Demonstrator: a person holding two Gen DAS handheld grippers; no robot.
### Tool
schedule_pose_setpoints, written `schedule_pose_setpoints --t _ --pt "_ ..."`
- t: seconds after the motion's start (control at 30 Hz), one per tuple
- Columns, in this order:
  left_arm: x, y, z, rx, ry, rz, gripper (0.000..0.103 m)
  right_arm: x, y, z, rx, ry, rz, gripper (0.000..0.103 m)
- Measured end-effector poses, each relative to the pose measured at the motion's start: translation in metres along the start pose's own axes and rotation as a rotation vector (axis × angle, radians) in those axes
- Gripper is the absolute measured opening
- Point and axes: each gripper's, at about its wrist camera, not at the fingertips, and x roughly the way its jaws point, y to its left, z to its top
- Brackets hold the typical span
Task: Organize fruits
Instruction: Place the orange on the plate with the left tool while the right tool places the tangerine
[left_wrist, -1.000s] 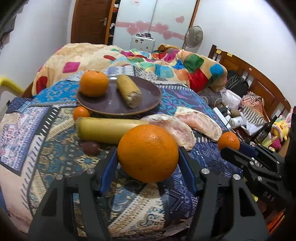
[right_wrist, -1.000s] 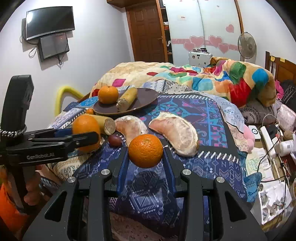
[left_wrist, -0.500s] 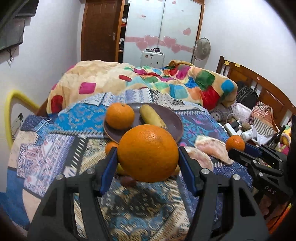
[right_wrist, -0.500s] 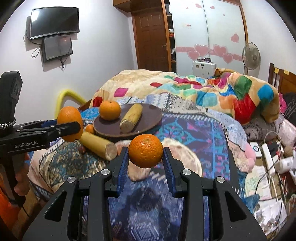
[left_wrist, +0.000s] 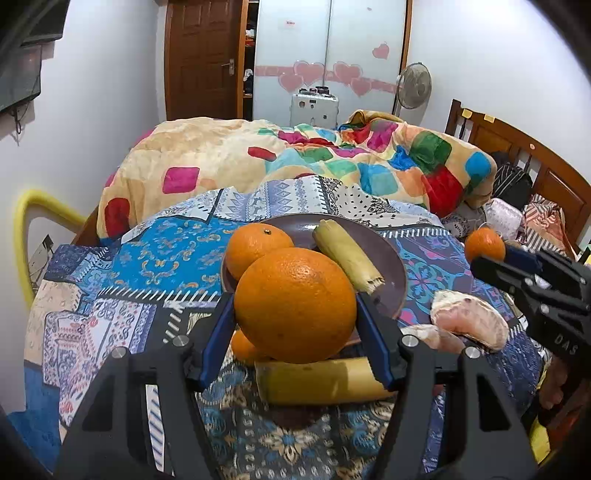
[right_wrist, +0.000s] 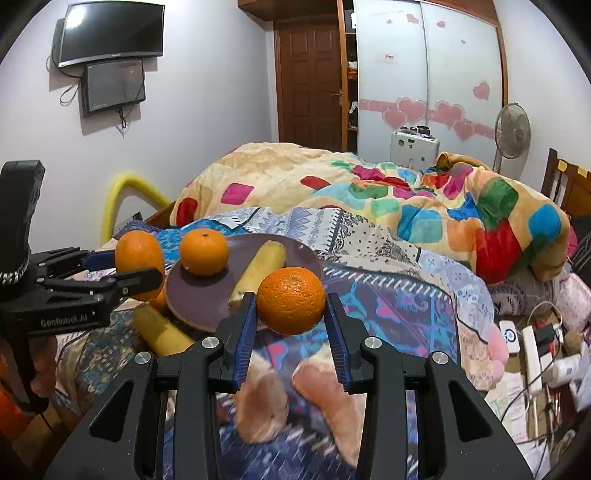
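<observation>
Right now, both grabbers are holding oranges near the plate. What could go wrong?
1. The plate already holds an orange and a banana piece, and it sits on soft bedding, so a dropped fruit might roll off.
2. The left gripper and right gripper both head plateward; they could bump.
3. The jaws squeeze round oranges, which might slip.

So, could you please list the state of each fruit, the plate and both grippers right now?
left gripper: shut on large orange, lifted
right gripper: shut on small orange, lifted
plate: holds an orange and a banana piece
long banana piece: lying on the bedspread
</observation>
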Motion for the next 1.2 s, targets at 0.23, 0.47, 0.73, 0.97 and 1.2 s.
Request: schedule_pose_setpoints --t 0.23,0.47,0.73,0.97,1.2 --pt "0.026 0.0 0.007 0.017 0.043 -0.004 0.064 0.026 -0.002 0.018 -0.02 0.043 0.005 0.034" --pt "0.05 0.001 0.007 0.021 0.107 -0.01 0.064 0.055 0.0 0.027 -0.035 0.113 0.029 0.034" --pt "0.058 0.0 0.008 0.03 0.116 -0.02 0.064 0.093 0.001 0.023 -0.047 0.241 0.046 0.034" --pt "0.059 -0.002 0.006 0.037 0.111 -0.019 0.064 0.104 0.001 0.017 -0.053 0.29 0.053 0.034" --pt "0.054 -0.003 0.006 0.044 0.091 -0.013 0.072 0.105 0.004 0.016 -0.066 0.292 0.045 0.034"
